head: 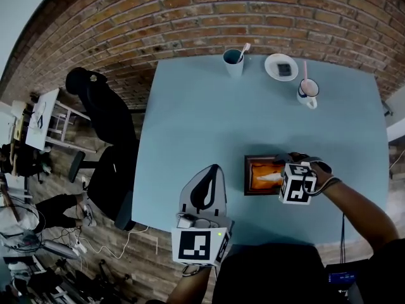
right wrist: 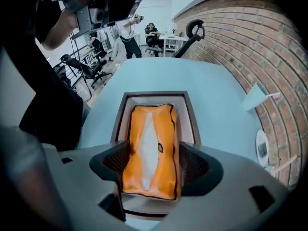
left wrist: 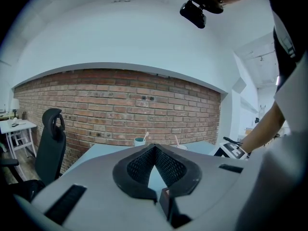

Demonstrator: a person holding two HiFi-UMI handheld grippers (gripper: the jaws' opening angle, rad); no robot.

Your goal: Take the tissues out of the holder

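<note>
An orange tissue pack [right wrist: 149, 148] with a white strip down its middle lies in a dark-rimmed holder [right wrist: 154, 94] on the blue table. My right gripper [right wrist: 153, 150] is open and straddles the pack's near end, one pad on each long side. In the head view the holder [head: 247, 176] and the tissue pack [head: 264, 175] sit at the table's near right, with the right gripper [head: 280, 173] reaching over them from the right. The left gripper [head: 214, 170] hovers to the holder's left. Its jaws meet at the tips in the left gripper view [left wrist: 154, 148], with nothing between them.
At the far side of the table [head: 190, 119] stand a teal cup with a spoon [head: 233, 61], a small white plate [head: 281, 66] and a white mug [head: 308, 92]. A black office chair [head: 104, 116] stands off the table's left edge. A brick wall runs behind.
</note>
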